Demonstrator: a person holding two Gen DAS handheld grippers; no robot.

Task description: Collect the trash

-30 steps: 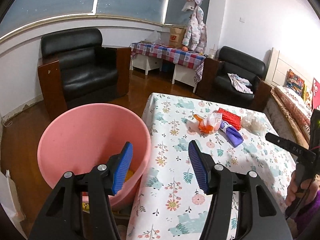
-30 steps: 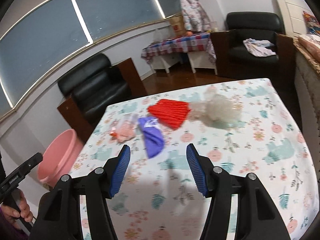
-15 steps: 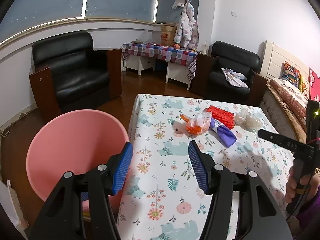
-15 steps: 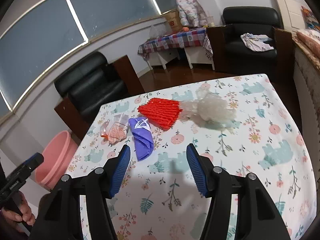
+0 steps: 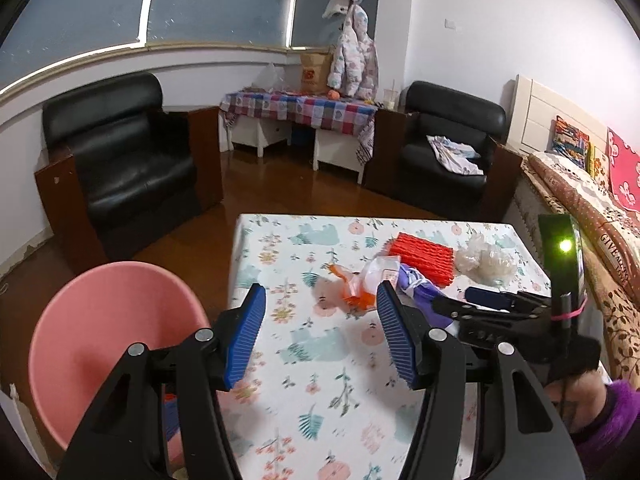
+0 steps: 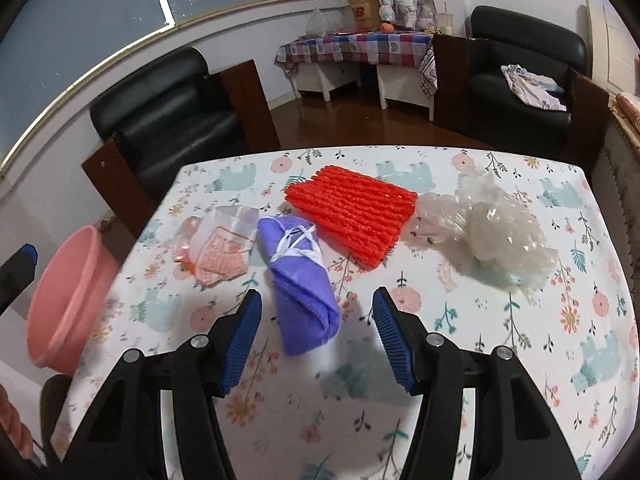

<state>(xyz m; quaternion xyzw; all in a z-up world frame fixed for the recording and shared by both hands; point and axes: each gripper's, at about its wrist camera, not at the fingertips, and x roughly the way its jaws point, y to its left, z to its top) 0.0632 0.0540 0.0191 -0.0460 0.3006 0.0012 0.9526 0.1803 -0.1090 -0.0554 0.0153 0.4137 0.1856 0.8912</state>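
Observation:
Several pieces of trash lie on the floral tablecloth (image 6: 500,332): a purple cloth bag (image 6: 300,280), a red foam net (image 6: 352,216), an orange and clear wrapper (image 6: 220,248) and crumpled clear plastic (image 6: 492,232). My right gripper (image 6: 316,336) is open, low over the table, with the purple bag's near end between its blue pads. My left gripper (image 5: 318,336) is open and empty above the table's left part, with the orange wrapper (image 5: 356,284) just beyond it. A pink bucket (image 5: 104,352) stands on the floor left of the table. The right gripper's fingers (image 5: 488,300) show in the left wrist view.
Two black armchairs (image 5: 124,168) (image 5: 448,152) stand beyond the table on a dark wood floor. A checked side table (image 5: 300,112) is at the far wall. A bed with a patterned cover (image 5: 592,216) runs along the right side.
Both grippers have moved forward over the table. The right gripper has dropped close to the purple bag. The left gripper has shifted right, away from over the pink bucket.

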